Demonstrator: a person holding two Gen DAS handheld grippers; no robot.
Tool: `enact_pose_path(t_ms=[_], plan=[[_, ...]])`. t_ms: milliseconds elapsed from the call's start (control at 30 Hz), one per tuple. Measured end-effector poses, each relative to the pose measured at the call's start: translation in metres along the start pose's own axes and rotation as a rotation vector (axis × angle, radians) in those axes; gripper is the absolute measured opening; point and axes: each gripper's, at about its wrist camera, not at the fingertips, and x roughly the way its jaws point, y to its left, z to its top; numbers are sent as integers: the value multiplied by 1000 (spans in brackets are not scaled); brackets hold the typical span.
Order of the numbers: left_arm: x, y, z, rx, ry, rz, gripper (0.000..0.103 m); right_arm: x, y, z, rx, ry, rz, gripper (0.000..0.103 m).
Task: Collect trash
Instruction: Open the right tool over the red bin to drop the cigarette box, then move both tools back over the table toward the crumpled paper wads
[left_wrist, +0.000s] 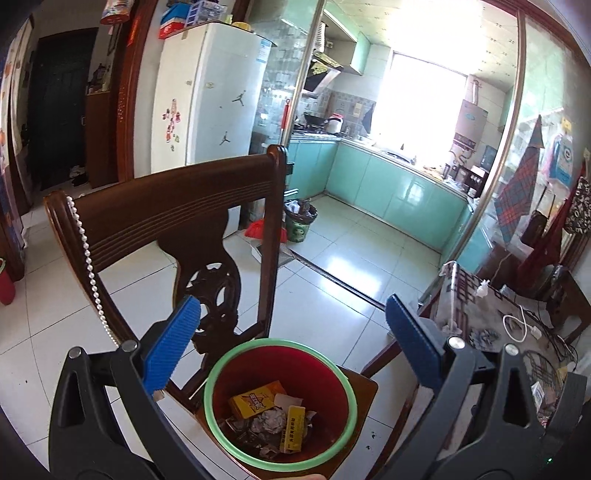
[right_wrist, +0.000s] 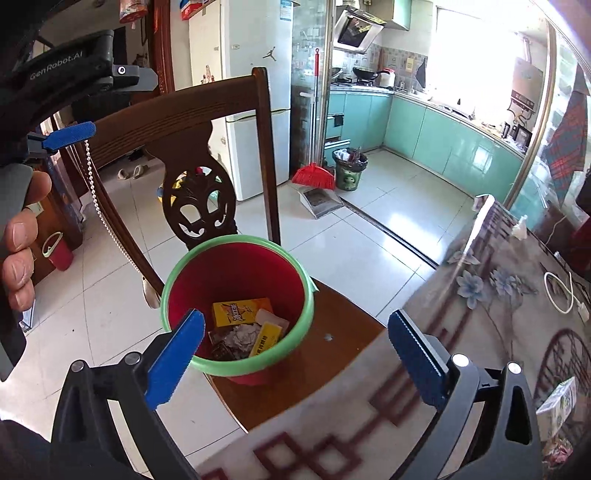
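Both grippers gape empty: left gripper (left_wrist: 291, 332), right gripper (right_wrist: 295, 350). Red bin (right_wrist: 236, 306), lower centre on the chair seat (right_wrist: 332, 332), holds trash (cartons, crumpled paper). Advise fetching remaining table litter, releasing squarely above the rim.

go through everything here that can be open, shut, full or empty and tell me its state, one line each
left gripper: open, nothing between its pads.
right gripper: open, empty.
red bin: upright on the chair seat, part full of trash.
yellow box: lying in the red bin.
crumpled paper: in the red bin.
green kitchen bin: upright on the floor, bag lined, filled to the brim.
fridge: doors shut.
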Motion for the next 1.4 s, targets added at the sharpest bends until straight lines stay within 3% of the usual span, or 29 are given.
enact_pose_path(t_ms=[400,733,1033,1400], plan=[[-10,-93,-25,172,35,-113,98,-105,-87,-73,141,-38,-122,97],[-21,-194,-79,371,118,-269,98,-176,-159,-156,225,-3,-257,97],[-36,-275,-125,450,218,-435,98,-218,-211,-220,312,27,-332,97],[-56,-382,-204,563,376,-637,98,-240,-263,-254,463,-3,-353,97]])
